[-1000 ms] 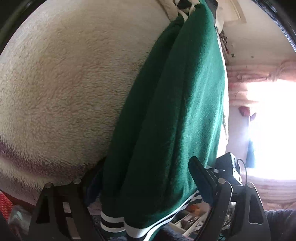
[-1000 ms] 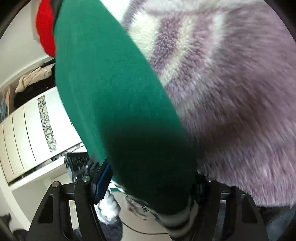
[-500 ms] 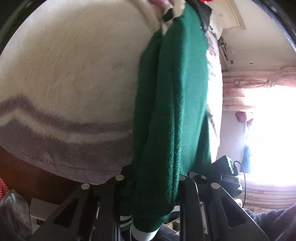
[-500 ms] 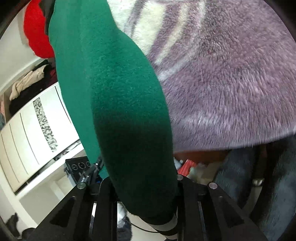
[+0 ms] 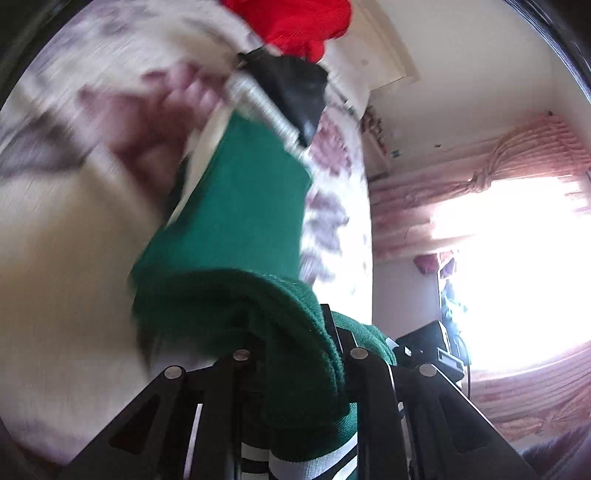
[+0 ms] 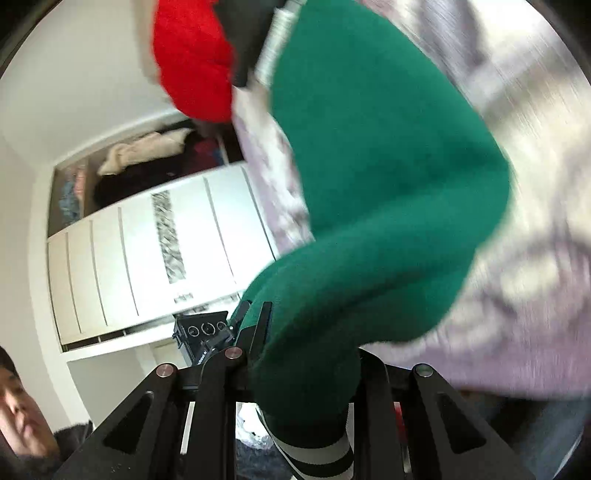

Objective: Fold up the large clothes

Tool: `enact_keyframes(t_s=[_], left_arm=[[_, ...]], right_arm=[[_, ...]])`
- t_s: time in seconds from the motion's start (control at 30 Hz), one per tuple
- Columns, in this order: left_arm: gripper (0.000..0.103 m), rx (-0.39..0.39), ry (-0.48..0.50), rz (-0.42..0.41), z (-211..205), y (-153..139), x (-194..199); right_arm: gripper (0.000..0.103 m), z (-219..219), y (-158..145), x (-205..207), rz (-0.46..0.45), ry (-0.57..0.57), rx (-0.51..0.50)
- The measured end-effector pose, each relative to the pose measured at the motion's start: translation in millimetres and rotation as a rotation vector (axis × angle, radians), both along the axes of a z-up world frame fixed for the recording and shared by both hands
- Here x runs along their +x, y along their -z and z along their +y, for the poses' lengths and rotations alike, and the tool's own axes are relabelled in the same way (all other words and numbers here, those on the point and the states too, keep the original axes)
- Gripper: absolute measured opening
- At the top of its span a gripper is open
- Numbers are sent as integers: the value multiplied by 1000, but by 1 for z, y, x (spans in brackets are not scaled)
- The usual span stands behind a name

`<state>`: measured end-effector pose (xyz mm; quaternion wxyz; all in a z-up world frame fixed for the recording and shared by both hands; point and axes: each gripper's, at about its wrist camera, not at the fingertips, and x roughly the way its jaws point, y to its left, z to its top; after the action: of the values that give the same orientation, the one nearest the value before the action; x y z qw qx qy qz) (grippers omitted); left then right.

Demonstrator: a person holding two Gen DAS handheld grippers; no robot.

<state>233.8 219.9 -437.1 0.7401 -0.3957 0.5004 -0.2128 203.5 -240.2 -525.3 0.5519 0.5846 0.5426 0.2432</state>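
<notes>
Left gripper [image 5: 295, 354]: jaws clamped on green garment [image 5: 240, 236], near striped cuff [image 5: 314, 461].
Right gripper [image 6: 306, 354]: jaws closed on other end of green garment [image 6: 369, 184], beside its striped cuff [image 6: 317, 454].
Garment: held up between both grippers, over blurred fleece blanket [image 5: 74, 240].
Beyond: red fabric [image 6: 192, 62] at top; white wardrobe [image 6: 147, 258]; pink curtains [image 5: 443, 199].

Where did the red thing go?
The red garment sits at the top of both wrist views, on the blurry fleece blanket. It lies just past a black patch at the far end of the green garment that both grippers hold.
</notes>
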Motion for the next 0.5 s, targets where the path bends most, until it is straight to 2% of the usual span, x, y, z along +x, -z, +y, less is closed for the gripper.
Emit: enact_keyframes(t_s=[0.1, 0.2, 0.23, 0.33, 0.43, 0.47, 0.5], left_arm=[[17, -12, -20, 3, -11, 13, 75], [17, -24, -28, 51, -16, 42, 128], [18, -18, -36, 73, -14, 53, 143], [21, -67, -59, 179, -12, 85, 183], [29, -188, -116, 266, -5, 106, 198], [32, -221, -128, 267, -4, 108, 199], [39, -282, -149, 261, -2, 110, 198]], right_arm=[[22, -18, -5, 65, -38, 50, -16], [22, -35, 7, 132, -25, 81, -23], [23, -40, 19, 156, 7, 98, -7], [28, -57, 57, 211, 77, 87, 17], [42, -61, 84, 244, 144, 84, 66], [52, -64, 88, 251, 142, 85, 84], [64, -62, 86, 266, 139, 88, 112]])
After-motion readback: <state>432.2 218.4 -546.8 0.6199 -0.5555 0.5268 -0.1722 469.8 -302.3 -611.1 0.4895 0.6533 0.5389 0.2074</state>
